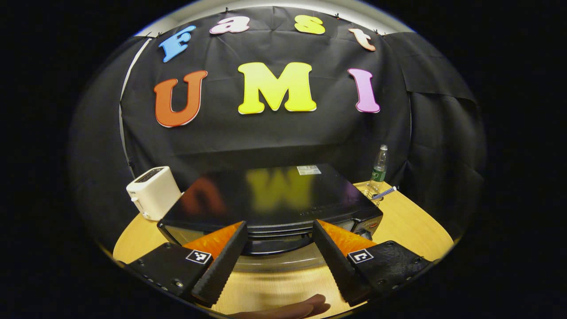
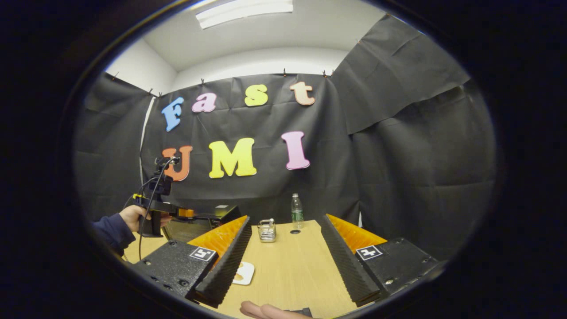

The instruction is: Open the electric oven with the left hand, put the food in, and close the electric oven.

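The black electric oven (image 1: 274,199) has a glossy top and sits straight ahead in the left gripper view. My left gripper (image 1: 279,230) is open, its fingers either side of the oven's upper front edge, just above the front handle (image 1: 274,243). I cannot tell whether the door is ajar. In the right gripper view, the left gripper (image 2: 186,213) is held by a hand in a dark sleeve at the oven (image 2: 212,217). My right gripper (image 2: 283,219) is open above the wooden table (image 2: 292,266). The food on a white plate (image 2: 242,273) lies half hidden behind its left finger.
A white toaster (image 1: 153,192) stands left of the oven. A plastic bottle (image 1: 379,166) and a small wire holder (image 1: 376,193) stand at its right, seen also as the bottle (image 2: 297,212) and wire holder (image 2: 266,230). Fingers (image 2: 266,310) show at the bottom edge.
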The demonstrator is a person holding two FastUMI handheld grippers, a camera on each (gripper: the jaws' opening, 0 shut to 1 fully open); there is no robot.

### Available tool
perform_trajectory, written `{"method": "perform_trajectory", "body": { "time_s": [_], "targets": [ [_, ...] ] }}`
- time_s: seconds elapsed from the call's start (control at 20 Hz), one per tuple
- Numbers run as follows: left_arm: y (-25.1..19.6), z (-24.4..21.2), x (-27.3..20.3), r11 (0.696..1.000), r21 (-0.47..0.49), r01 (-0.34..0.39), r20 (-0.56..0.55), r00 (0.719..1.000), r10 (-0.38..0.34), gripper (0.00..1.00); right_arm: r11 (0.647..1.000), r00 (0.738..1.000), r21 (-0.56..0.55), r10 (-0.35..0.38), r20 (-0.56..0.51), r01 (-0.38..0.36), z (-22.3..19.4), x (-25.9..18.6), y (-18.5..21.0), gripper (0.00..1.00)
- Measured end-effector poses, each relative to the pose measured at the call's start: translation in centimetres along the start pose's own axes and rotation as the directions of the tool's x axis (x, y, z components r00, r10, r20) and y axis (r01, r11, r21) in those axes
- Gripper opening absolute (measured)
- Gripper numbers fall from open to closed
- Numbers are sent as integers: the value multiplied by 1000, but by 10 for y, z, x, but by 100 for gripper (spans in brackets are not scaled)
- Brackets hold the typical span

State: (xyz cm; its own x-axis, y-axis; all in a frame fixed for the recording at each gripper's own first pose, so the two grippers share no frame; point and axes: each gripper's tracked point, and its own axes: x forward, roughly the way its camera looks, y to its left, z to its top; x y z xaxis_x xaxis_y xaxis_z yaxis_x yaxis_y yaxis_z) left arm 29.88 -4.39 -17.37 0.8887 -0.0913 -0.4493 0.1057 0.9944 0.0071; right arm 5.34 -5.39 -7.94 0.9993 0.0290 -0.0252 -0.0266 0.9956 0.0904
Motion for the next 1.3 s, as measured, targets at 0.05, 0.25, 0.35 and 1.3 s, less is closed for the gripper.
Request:
{"method": "perform_trajectory", "body": {
  "time_s": [0.05,0.25,0.35,1.3],
  "targets": [
    [-1,5,0,1000,6,3,31,1000,-4,99,1000,1000,-1,-2,0,2,0,-1,-1,96],
    [0,1,-3,1000,-24,9,47,999,-8,99,1000,1000,1,2,3,-2,1,-6,1,96],
    [0,-2,-8,999,-33,-13,46,999,15,100,1000,1000,7,6,6,-6,3,-9,4,96],
    [-16,-97,-93,999,-29,-32,-31,999,31,99,999,999,12,31,-40,-31,-12,-15,16,96]
  ]
}}
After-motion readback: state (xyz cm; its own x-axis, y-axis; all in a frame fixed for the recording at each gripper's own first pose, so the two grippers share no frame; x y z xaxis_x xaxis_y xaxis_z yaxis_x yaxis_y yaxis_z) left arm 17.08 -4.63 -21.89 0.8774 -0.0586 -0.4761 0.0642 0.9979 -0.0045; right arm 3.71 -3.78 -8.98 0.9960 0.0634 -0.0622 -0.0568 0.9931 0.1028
